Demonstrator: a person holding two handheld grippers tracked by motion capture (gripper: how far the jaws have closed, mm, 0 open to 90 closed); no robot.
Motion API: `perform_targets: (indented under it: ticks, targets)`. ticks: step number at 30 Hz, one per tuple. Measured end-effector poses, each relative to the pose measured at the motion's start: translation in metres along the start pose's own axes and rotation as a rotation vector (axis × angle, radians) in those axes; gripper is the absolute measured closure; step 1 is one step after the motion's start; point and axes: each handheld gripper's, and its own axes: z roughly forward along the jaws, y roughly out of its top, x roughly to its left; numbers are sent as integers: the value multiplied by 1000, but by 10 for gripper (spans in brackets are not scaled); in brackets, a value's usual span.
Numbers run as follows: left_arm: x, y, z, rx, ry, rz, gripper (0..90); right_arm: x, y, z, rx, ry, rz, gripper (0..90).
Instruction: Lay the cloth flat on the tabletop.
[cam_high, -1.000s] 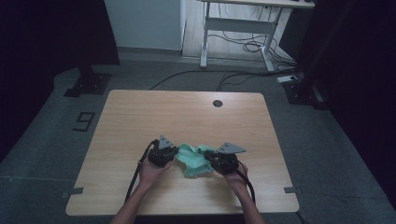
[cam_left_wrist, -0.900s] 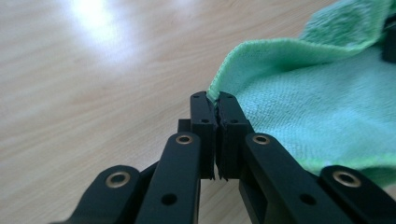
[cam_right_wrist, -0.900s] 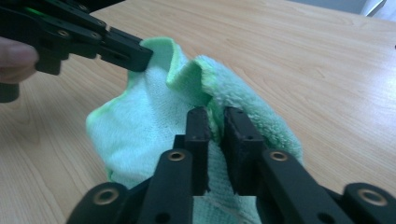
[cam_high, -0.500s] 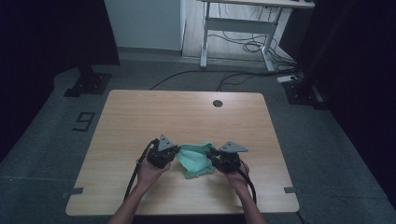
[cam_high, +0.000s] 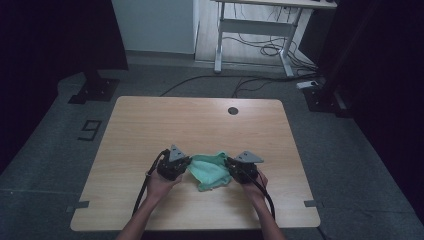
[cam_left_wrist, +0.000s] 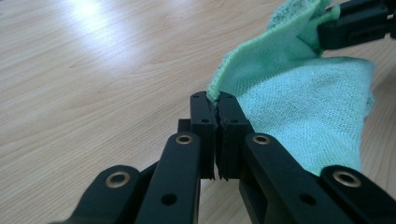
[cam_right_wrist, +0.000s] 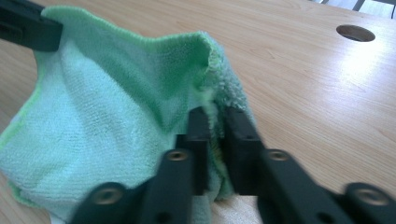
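Note:
A green cloth (cam_high: 209, 170) hangs crumpled between my two grippers near the front of the wooden table (cam_high: 165, 125). My left gripper (cam_high: 186, 163) is shut on the cloth's left edge; in the left gripper view its jaws pinch the hem of the green cloth (cam_left_wrist: 299, 93) at my left gripper (cam_left_wrist: 213, 100). My right gripper (cam_high: 229, 169) is shut on the opposite edge; in the right gripper view the green cloth (cam_right_wrist: 116, 112) bunches around my right gripper (cam_right_wrist: 212, 114). The cloth's lower part rests on the table.
A round cable hole (cam_high: 232, 110) sits near the table's far edge, also seen as a hole (cam_right_wrist: 355, 32) in the right gripper view. Beyond the table stand a white desk frame (cam_high: 252, 30) and floor cables (cam_high: 260, 50). Dark stands flank the sides.
Both grippers have drawn slightly apart, spreading the green cloth a little wider between them. Both stay shut on it.

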Motion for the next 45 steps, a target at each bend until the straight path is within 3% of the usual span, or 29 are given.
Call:
perform_targets:
  ticks: [6, 11, 12, 13, 18, 20, 25, 36, 42, 45]
  targets:
    - [1, 0, -4, -1, 2, -4, 871, -4, 3, -10, -32, 22, 15, 882]
    - [6, 8, -36, -29, 8, 17, 871, 0, 15, -39, -105, 77, 30, 882]
    - [6, 8, -36, -29, 8, 17, 871, 0, 15, -39, -105, 77, 30, 882]
    - [6, 9, -47, -41, 12, 27, 871, 3, 21, -51, -136, 87, 23, 882]
    - [7, 8, -67, -72, 16, 37, 871, 9, 30, -76, -182, 84, -4, 882]
    - [11, 11, -81, -104, 15, 38, 871, 11, 37, -94, -220, 88, -8, 883]
    - [11, 21, -100, -140, 8, 59, 871, 13, 48, -115, -268, 78, -21, 882]
    - [9, 21, -93, -116, 6, 66, 870, 8, 42, -100, -231, 82, -6, 883]
    - [-3, 25, -127, -189, -7, 107, 870, 15, 45, -131, -265, 88, -38, 883]
    - [-8, 31, -147, -236, -18, 119, 870, 19, 54, -153, -299, 66, -60, 882]
